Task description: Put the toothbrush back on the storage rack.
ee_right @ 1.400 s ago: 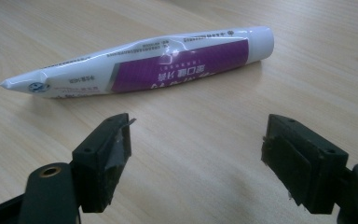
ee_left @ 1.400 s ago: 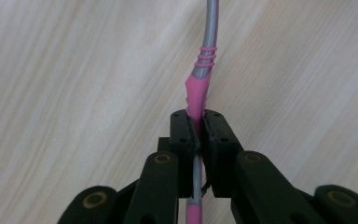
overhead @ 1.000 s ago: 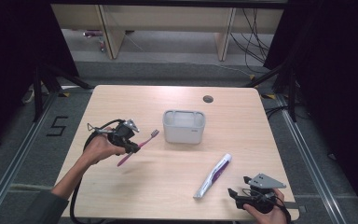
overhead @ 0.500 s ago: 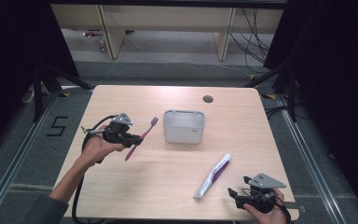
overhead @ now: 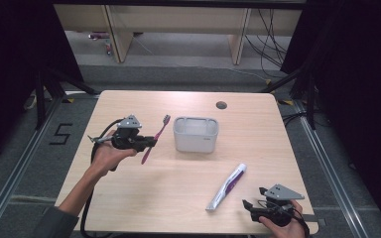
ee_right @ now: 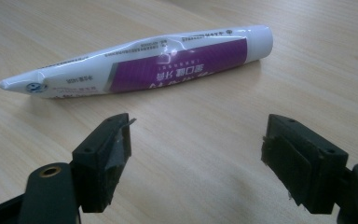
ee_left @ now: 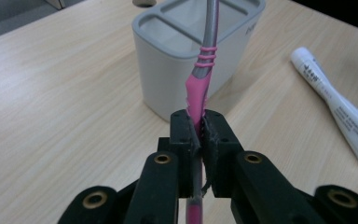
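We held the toothbrush (ee_left: 199, 88) clamped in our left gripper (overhead: 146, 144) beside the holder (overhead: 195, 134). Our right gripper (ee_right: 196, 149), wide apart, faced the toothpaste (ee_right: 144, 63); its print was unreadable.

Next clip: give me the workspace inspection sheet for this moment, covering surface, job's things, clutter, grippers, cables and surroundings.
Surface: light wooden table with a round grommet hole near the far edge.
Job's things: pink toothbrush lifted off the table beside the grey holder; toothpaste tube lying flat.
Clutter: nothing seen.
Grippers: left gripper shut on the toothbrush handle; right gripper open, low over the table, short of the tube.
Cables: black cable trailing from the left gripper off the near edge.
Surroundings: grey floor, a taped number marking, wooden furniture legs and dark curtains behind.
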A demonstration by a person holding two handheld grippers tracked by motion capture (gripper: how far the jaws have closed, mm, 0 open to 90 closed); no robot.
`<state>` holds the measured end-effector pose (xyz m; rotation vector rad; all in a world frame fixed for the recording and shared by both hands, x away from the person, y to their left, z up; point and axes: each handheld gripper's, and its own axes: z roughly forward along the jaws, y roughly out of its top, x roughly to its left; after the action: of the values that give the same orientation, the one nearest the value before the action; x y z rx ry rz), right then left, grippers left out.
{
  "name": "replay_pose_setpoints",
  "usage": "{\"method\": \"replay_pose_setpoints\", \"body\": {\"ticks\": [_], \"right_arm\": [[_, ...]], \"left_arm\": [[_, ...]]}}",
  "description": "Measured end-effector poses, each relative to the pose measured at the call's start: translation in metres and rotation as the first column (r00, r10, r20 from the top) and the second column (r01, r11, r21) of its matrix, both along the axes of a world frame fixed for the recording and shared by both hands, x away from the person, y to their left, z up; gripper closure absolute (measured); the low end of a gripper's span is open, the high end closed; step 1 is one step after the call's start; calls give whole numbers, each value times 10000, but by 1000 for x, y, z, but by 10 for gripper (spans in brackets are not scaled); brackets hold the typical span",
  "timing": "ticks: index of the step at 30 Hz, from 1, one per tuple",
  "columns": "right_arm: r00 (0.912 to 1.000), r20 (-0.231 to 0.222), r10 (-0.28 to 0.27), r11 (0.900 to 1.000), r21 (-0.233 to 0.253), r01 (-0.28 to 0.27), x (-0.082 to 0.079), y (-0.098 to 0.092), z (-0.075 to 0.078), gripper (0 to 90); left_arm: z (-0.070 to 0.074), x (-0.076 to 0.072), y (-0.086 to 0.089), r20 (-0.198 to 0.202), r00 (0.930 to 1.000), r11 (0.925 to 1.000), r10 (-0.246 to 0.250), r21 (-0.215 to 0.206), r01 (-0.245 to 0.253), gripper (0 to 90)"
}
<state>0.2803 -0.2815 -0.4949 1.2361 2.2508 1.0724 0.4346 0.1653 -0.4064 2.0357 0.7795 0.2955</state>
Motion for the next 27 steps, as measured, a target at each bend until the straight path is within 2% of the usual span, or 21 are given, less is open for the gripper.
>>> {"method": "replay_pose_setpoints", "body": {"ticks": [1, 3, 4, 5, 6, 8, 11, 14, 18, 19, 20, 21, 24, 25, 27], "right_arm": [[9999, 154, 8, 10000, -85, -7, 0, -1, 0, 240], [9999, 132, -19, 10000, -93, 21, 0, -1, 0, 240], [9999, 167, -43, 10000, -79, 44, 0, -1, 0, 240], [9999, 167, -43, 10000, -79, 44, 0, -1, 0, 240], [9998, 169, -37, 10000, -65, 38, 0, -1, 0, 240], [10000, -31, -43, 10000, 33, 43, -1, -1, 0, 240], [10000, 91, -21, 10000, 6, 21, 0, -1, 0, 240], [10000, 21, -40, 10000, 21, 40, 0, -1, 0, 240], [10000, 76, -27, 10000, -17, 27, 0, -1, 0, 240], [9996, -154, -242, 9996, 127, 244, -2, 1, 1, 240], [9996, -154, -242, 9996, 127, 244, -2, 1, 1, 240], [9999, 115, -116, 9999, 2, 116, -1, -1, 1, 240], [9997, 69, -215, 9998, 41, 214, -1, -1, 1, 240], [9994, 327, -115, 9997, -191, 121, 0, -3, 1, 240], [9995, 1, -324, 9995, 67, 324, -2, 0, 1, 240]], "left_arm": [[1, 0, -1, 53, 10000, 10000, -44, -57, 45, 827], [2, 0, -2, 177, 9998, 9998, 31, -208, -27, 827], [3, 0, -5, 305, 9995, 9985, 82, -534, -65, 827], [3, 0, -5, 305, 9995, 9985, 82, -534, -65, 827], [5, 0, -7, 496, 9986, 9980, 193, -607, -163, 827], [8, 1, -10, 731, 9967, 9944, 345, -1022, -269, 827], [11, 1, -14, 804, 9955, 9911, 509, -1265, -405, 826], [14, 3, -19, 965, 9931, 9868, 662, -1537, -508, 826], [18, 6, -25, 1067, 9920, 9870, 673, -1523, -506, 827], [18, 8, -27, 1059, 9920, 9870, 689, -1523, -523, 826], [18, 8, -27, 1059, 9920, 9870, 689, -1523, -523, 827], [18, 11, -29, 1098, 9908, 9860, 795, -1550, -620, 827], [18, 15, -32, 1143, 9894, 9854, 897, -1545, -715, 827], [18, 16, -32, 1152, 9892, 9846, 903, -1593, -714, 827], [19, 19, -33, 1118, 9889, 9823, 976, -1702, -777, 826]]}}
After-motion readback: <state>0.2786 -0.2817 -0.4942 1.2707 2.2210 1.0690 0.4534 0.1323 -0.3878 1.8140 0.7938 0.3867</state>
